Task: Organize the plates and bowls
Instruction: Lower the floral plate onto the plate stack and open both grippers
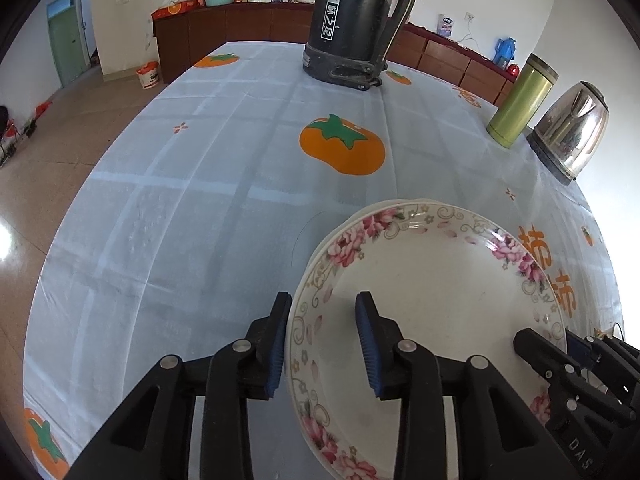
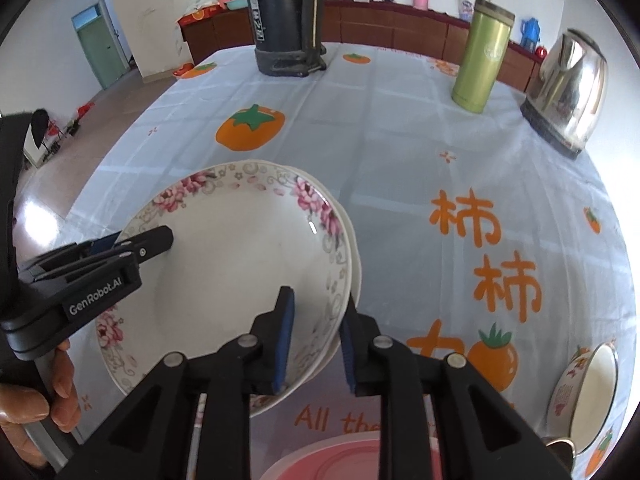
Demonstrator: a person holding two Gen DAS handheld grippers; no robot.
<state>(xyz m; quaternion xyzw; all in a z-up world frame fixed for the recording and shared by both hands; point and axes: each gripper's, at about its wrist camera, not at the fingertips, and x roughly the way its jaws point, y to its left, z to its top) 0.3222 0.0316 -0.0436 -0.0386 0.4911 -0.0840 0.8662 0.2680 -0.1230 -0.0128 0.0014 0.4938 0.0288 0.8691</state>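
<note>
Left wrist view: flowered plate (image 1: 432, 300), stacked on another on the tablecloth (image 1: 200, 220), is straddled at opposite rims by left gripper (image 1: 324, 344) and right gripper (image 2: 316, 336), jaws slack, pads apparently clear, seemingly for release.

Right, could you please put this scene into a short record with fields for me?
surface: table under a persimmon-print cloth
stack: floral plate on top of another plate
left claw: open, astride the plate's left rim
right claw: open, astride the right rim
behind: dark flask, green flask, steel kettle
near right edge: floral bowl
</note>
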